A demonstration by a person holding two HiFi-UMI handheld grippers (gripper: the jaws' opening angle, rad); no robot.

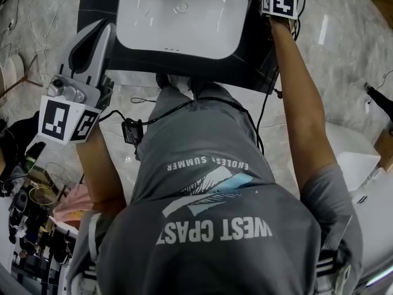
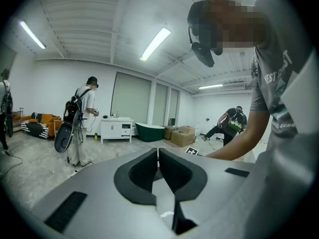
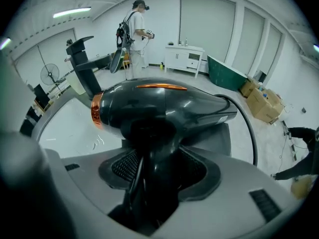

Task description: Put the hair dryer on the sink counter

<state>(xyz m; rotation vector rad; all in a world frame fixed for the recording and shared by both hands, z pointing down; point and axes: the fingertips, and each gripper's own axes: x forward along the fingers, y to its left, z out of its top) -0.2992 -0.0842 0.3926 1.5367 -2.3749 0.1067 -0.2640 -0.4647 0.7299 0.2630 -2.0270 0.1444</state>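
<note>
A black hair dryer (image 3: 164, 108) with an orange ring at its nozzle fills the right gripper view, its cord (image 3: 247, 126) looping off to the right. My right gripper (image 3: 159, 161) is shut on its handle, which stands between the two pads. It hangs over the edge of the white basin (image 3: 70, 128), beside a black faucet (image 3: 84, 66). In the head view only that gripper's marker cube (image 1: 279, 3) shows, at the right end of the black sink counter (image 1: 98, 5) with the basin (image 1: 181, 17). My left gripper (image 1: 97, 32) stays at the counter's left, jaws shut on nothing.
Other people stand in the room (image 2: 82, 121), (image 3: 137, 34). A white cabinet (image 3: 185, 58), a green bathtub (image 3: 227, 73) and cardboard boxes (image 3: 264, 103) line the far side. Cluttered items (image 1: 31, 208) sit at my lower left. A cable and a small black box (image 1: 132, 131) hang at my front.
</note>
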